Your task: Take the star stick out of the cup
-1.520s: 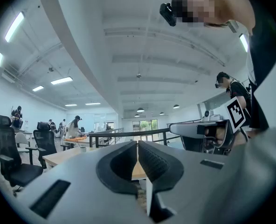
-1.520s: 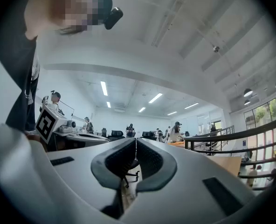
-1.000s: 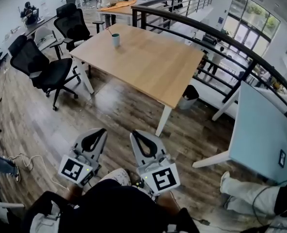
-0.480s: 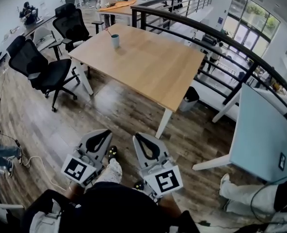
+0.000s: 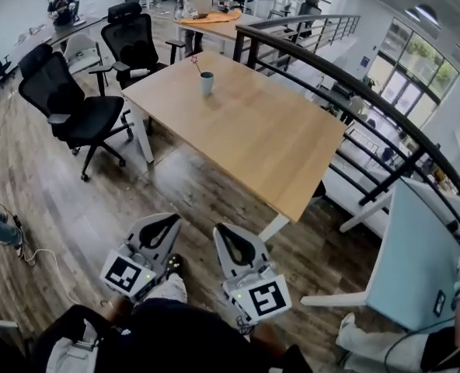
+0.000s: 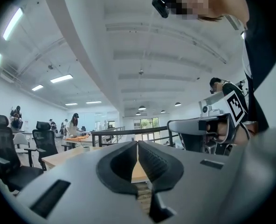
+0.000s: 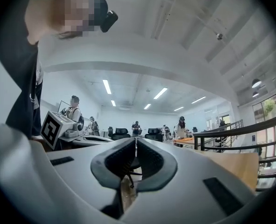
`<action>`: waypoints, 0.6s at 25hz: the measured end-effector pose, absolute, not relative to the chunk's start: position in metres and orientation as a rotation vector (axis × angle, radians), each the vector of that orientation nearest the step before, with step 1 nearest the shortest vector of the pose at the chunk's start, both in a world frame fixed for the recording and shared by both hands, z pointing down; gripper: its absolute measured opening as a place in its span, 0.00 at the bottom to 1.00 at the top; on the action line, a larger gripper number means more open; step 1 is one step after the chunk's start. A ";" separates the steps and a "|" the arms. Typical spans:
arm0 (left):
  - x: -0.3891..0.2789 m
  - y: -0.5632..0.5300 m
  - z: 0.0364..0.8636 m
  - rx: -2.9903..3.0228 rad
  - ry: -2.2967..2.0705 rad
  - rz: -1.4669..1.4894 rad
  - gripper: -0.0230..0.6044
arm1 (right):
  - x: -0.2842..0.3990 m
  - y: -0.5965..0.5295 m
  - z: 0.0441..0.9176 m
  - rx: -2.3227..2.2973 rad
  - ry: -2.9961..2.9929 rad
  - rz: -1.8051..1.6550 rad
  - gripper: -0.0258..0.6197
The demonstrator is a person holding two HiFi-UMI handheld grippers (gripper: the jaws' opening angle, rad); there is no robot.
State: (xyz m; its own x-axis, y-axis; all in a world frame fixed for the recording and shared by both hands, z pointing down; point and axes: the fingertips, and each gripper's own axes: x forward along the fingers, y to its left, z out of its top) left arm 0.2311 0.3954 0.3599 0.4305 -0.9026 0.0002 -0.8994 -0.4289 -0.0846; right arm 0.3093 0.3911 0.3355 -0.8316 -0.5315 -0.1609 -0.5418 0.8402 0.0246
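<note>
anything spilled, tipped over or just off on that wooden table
Nothing stands out. The cup stands upright on the wooden table with the star stick leaning out of it, and nothing looks spilled. The left gripper and right gripper are both shut and empty, well short of the table.

One cup, one stick (two claws)

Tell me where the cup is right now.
In the head view, the cup stands on the wooden table near its far corner, up and left of centre, close to a black chair, with the star stick poking out of it.
</note>
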 end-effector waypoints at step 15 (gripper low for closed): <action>0.079 0.282 0.393 -2.561 1.660 -0.068 0.07 | 0.154 0.266 0.360 -0.821 2.920 0.049 0.07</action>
